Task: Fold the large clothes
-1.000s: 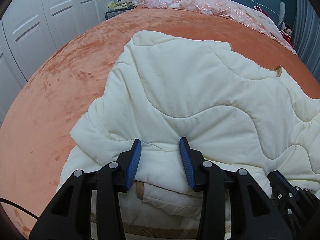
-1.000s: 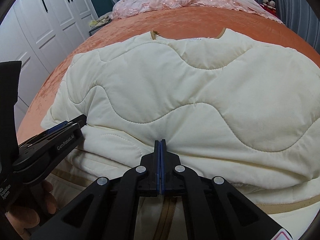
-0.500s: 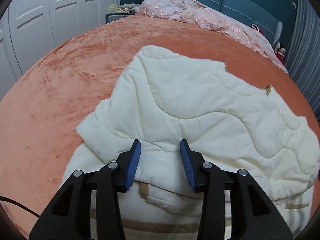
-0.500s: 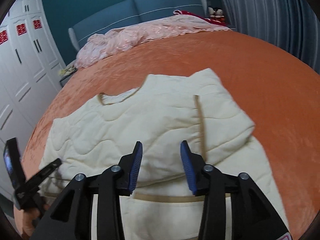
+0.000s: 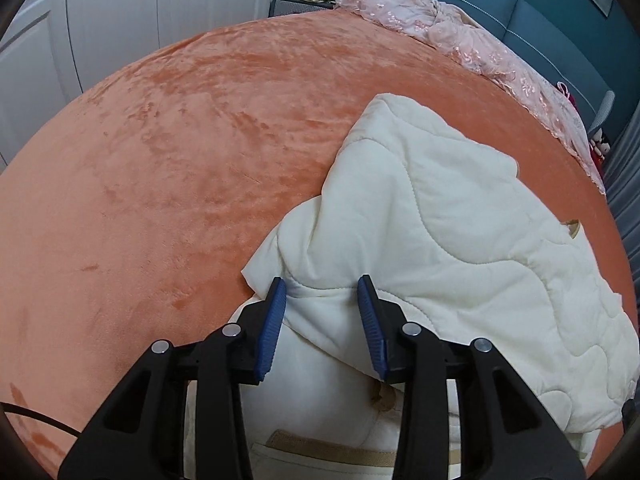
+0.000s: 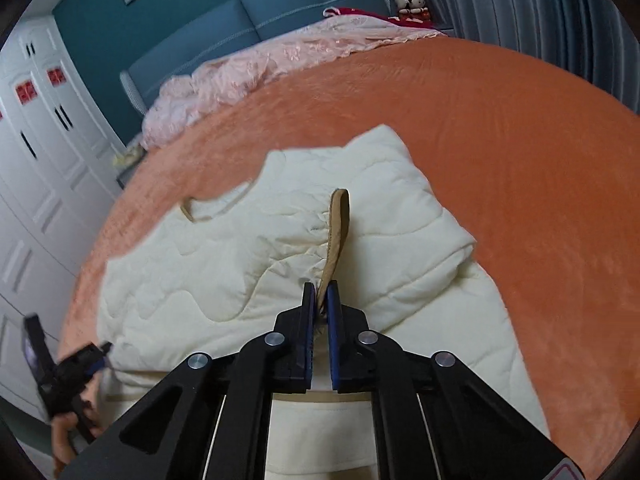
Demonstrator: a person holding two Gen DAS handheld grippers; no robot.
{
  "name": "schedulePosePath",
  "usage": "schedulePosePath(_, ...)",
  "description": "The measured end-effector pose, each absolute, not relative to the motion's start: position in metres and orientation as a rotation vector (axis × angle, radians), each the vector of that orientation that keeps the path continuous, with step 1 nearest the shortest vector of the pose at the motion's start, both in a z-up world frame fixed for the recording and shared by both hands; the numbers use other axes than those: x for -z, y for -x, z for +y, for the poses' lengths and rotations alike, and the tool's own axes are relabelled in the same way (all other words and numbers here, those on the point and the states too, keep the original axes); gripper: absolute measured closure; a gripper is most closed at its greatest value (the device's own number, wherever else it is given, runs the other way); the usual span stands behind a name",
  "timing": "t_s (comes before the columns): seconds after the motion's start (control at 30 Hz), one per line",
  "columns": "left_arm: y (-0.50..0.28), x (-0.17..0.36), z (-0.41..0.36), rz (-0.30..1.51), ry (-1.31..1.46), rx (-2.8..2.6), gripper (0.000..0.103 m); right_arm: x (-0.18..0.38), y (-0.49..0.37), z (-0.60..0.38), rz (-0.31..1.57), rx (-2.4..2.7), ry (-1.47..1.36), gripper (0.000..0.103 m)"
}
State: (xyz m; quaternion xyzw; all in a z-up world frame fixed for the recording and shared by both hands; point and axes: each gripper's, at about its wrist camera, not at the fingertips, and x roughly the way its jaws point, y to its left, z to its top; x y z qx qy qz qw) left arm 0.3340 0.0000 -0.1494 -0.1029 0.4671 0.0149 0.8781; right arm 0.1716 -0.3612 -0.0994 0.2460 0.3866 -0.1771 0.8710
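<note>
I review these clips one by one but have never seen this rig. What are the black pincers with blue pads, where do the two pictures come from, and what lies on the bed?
No robot here: a person carries a two-finger clamp in each hand, each with a wide-angle camera looking along its fingers. One picture is from the left clamp, one from the right. A cream quilted padded jacket with tan trim lies on the orange plush bedspread; a crumpled pink lace cover lies by the headboard. The left gripper has a thick fold of jacket between its blue pads. The right gripper is pinched shut on the jacket's tan trim band.
</note>
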Motion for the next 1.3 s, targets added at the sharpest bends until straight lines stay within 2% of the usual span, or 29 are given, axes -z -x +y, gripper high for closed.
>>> schedulePosePath(0.13,-0.326,0.155,-0.013,0.935,0.104,-0.060,0.067,0.152,-0.181,-0.362,0.932,0.388,-0.505,0.098)
schedulePosePath(0.3,-0.323,0.159,-0.020,0.903,0.049,-0.080,0.067,0.160,-0.185,-0.361,0.950,0.386,-0.462,0.097)
schedulePosePath(0.43,-0.321,0.161,-0.027,0.883,-0.002,-0.104,0.067,0.128,-0.166,-0.364,0.881,0.465,-0.489,0.096)
schedulePosePath(0.53,-0.321,0.161,-0.029,0.876,-0.013,-0.110,0.067,0.086,-0.162,-0.347,0.777,0.521,-0.388,0.092)
schedulePosePath(0.63,-0.320,0.161,-0.032,0.872,-0.031,-0.119,0.067,0.075,-0.193,-0.318,0.808,0.345,-0.358,0.092)
schedulePosePath(0.87,-0.319,0.161,-0.034,0.865,-0.041,-0.124,0.067,0.132,-0.245,-0.261,0.953,0.232,-0.282,0.095)
schedulePosePath(1.3,-0.317,0.164,-0.040,0.844,-0.069,-0.139,0.066,0.162,-0.242,-0.250,0.901,0.257,-0.197,0.096)
